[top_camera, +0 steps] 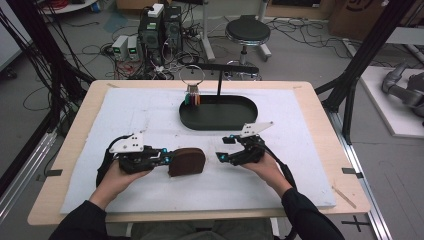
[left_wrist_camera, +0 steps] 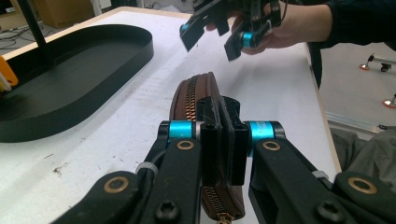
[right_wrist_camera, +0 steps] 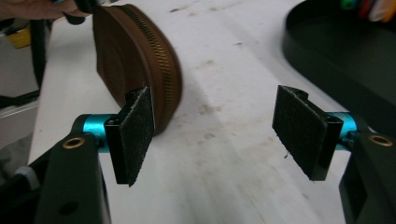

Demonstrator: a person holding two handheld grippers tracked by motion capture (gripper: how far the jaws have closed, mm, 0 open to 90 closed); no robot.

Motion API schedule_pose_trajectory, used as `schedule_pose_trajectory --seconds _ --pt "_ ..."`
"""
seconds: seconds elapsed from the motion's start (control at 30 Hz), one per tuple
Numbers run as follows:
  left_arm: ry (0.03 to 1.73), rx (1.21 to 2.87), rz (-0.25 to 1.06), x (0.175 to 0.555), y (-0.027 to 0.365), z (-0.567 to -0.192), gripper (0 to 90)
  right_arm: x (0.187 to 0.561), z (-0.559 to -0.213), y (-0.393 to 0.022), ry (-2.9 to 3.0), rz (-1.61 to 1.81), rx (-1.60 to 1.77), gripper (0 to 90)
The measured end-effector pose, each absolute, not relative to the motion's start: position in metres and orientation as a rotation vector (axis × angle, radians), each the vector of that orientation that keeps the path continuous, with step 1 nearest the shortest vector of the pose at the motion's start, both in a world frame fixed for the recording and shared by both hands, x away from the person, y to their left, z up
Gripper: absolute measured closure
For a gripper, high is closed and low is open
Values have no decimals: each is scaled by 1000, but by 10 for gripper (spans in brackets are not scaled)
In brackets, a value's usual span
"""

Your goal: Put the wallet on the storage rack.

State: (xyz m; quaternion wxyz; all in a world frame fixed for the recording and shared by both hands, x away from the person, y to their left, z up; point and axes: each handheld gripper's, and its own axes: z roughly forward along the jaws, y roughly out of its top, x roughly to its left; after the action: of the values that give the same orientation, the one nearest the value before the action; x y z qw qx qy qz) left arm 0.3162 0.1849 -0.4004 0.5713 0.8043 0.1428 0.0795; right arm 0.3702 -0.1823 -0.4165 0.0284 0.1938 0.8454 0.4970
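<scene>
You are holding the brown zipper pouch up on its edge on the white mat of the table, with your left gripper squeezing tight on its end near the zipper. Your right gripper is hanging just beside the pouch with its jaws wide and nothing between them. If you are reaching for the zipper pull, I think you could bump the pouch and twist it loose, because only one thin end is being pinched.

Pouch before tray (mid-table)
</scene>
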Motion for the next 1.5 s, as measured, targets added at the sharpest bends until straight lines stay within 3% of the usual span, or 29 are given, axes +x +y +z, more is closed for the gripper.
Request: schedule_pose_trajectory --seconds 0.33,0.43,0.57,0.8,1.13,1.27,1.5 --pt "320 1888 183 316 186 -401 865 374 -429 -141 2770 1517 468 329" --pt "321 1888 187 316 186 -401 862 375 -430 -132 2800 1519 427 382" --pt "329 1889 190 316 186 -402 852 372 -431 -127 2807 1498 390 530" --pt "374 1878 184 319 186 -402 726 370 -424 -137 2807 1498 321 685" --pt "384 1852 164 322 175 -398 365 365 -407 -165 2733 1560 307 696" --pt "357 1848 146 323 165 -398 304 361 -400 -177 2727 1587 297 696" --pt "319 1858 78 325 142 -400 309 352 -393 -191 2746 1621 239 696"
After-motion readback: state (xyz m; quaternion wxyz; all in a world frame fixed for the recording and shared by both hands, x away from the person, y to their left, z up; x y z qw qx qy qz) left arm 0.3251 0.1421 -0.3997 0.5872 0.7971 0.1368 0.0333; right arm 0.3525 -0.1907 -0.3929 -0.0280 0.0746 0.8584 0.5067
